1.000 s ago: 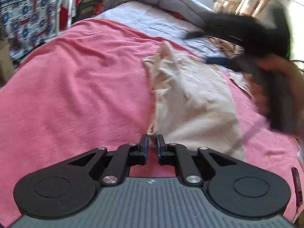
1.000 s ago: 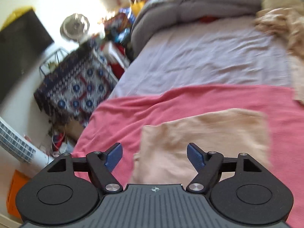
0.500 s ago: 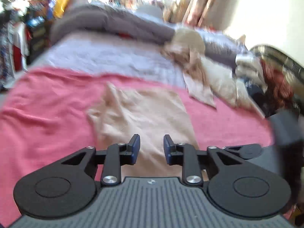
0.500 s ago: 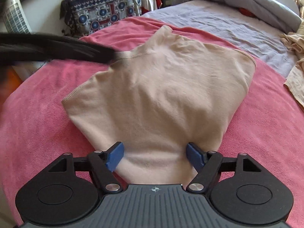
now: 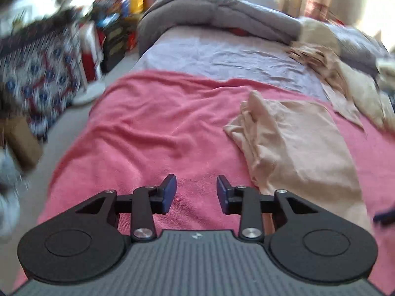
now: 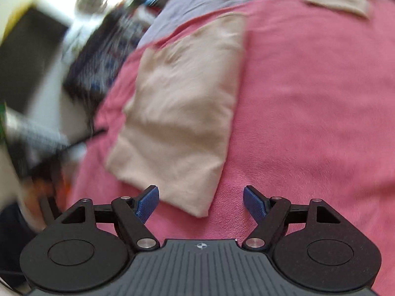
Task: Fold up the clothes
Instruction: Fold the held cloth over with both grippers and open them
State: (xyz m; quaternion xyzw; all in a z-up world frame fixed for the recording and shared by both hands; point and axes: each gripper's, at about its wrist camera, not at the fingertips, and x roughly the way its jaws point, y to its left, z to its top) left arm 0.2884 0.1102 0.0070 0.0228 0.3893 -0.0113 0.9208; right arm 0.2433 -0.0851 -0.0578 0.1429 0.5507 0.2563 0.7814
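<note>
We see our left gripper over the pink blanket, its jaws opening with nothing between them. A beige garment lies folded to its right, bunched along its left edge. More beige clothes sit beyond.

Ahead of my left gripper, matt black plastic: fuzzy pink blanket, smooth beige knit garment.

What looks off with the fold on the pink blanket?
The beige garment is folded flat except its left edge, which is bunched and peaked in the left wrist view. Neither tool holds it.
</note>
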